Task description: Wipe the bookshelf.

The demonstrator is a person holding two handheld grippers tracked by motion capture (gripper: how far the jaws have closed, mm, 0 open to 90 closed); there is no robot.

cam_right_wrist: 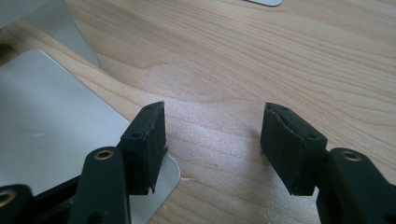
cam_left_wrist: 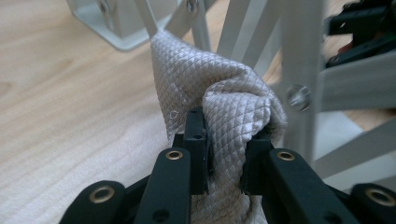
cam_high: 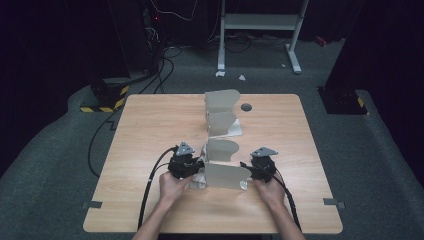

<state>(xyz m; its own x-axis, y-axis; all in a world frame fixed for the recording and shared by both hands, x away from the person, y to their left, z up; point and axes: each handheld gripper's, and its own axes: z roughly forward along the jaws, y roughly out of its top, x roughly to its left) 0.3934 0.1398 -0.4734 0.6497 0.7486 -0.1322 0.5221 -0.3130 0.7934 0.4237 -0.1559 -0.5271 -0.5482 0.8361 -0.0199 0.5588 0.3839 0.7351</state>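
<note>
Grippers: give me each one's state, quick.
Left gripper: fingers shut on the quilted cloth.
Right gripper: fingers open, holding nothing, over the wooden table.

The tabletop is pale wood with fine wavy grain. The cloth is off-white with a small diamond-quilted weave and a slight sheen. The metal rack has beige-grey curved panels and silvery-white struts. Both the left gripper and the right gripper are matt black with brass-coloured rivets; each carries a grey three-cornered plate. Near the tabletop's far edge sits a dark grey round cap. The floor is dark grey carpet, with a yellow-and-black striped block beyond the far left corner.
</note>
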